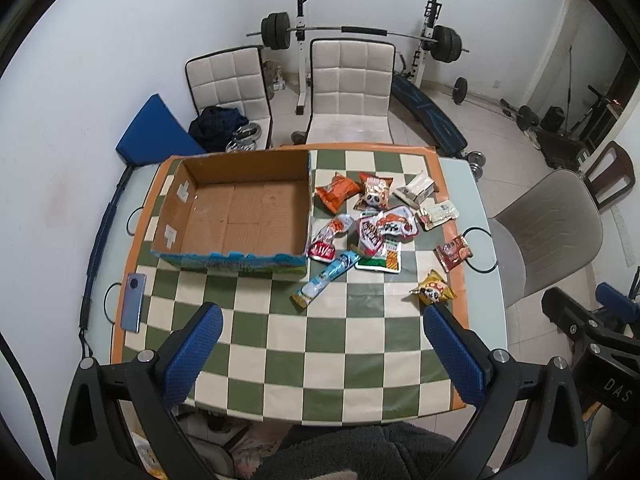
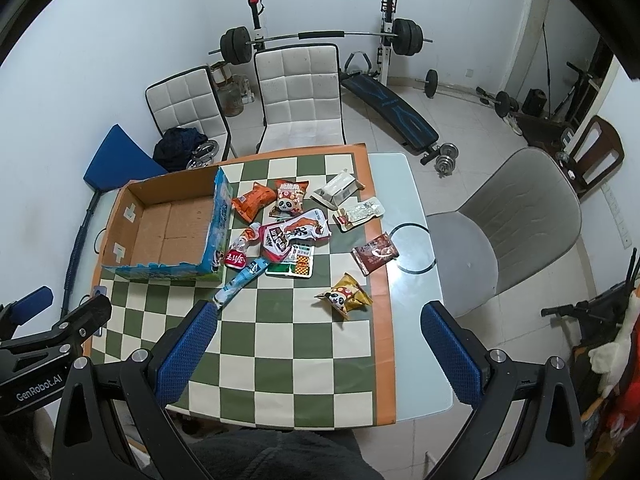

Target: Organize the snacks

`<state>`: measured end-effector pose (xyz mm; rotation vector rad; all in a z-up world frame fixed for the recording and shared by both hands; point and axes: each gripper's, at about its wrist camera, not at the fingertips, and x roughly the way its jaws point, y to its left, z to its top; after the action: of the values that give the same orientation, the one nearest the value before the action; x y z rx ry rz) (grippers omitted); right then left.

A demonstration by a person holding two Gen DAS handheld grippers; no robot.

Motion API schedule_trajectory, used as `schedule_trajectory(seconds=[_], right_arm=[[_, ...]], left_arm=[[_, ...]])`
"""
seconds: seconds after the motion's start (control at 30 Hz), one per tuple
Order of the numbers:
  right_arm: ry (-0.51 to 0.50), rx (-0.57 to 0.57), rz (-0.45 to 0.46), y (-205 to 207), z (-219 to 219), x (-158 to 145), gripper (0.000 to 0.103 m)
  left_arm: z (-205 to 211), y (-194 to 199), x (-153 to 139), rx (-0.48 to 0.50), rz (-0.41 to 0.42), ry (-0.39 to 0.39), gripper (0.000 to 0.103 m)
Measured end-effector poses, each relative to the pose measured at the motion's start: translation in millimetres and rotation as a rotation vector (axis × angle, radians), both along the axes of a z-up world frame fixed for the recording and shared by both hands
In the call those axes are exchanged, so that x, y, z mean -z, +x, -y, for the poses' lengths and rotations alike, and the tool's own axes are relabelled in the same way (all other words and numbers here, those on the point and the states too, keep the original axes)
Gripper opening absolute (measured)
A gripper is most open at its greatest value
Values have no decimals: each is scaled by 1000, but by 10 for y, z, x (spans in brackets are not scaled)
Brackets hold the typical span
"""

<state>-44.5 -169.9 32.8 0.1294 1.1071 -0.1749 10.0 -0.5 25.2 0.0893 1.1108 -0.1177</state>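
While the cardboard box (image 1: 236, 216) sits empty, both grippers' fingers (image 1: 192, 354) (image 2: 186, 354) stand apart, unladen; snack packets (image 1: 376, 224) unsorted; next: grasp one.

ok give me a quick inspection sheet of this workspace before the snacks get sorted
Surface: table under a green and cream checkered mat.
Job's things: cardboard box empty, on the mat's left; snack packets loose beside it, to its right.
Clutter: phone at the mat's left edge.
Grippers: left gripper and right gripper both open, holding nothing.
Cables: nothing seen.
Surroundings: white chairs, barbell rack, grey chair.
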Motion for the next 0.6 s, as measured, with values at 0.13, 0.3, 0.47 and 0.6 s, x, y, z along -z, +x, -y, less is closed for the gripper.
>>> schedule_trajectory(seconds=[0.13,0.3,0.47,0.6], right_arm=[[31,59,-15,81,76,136,103],[118,189,-79,277,415,658,103],[248,305,-199,608,729,1564,103],[370,379,-320,833,973,2378,103]], left_arm=[[66,207,148,46,63,57,103],[292,683,589,178,75,169,103],[644,1167,1191,350,-3,270,103],[1017,1558,1777,492,-92,356,103]])
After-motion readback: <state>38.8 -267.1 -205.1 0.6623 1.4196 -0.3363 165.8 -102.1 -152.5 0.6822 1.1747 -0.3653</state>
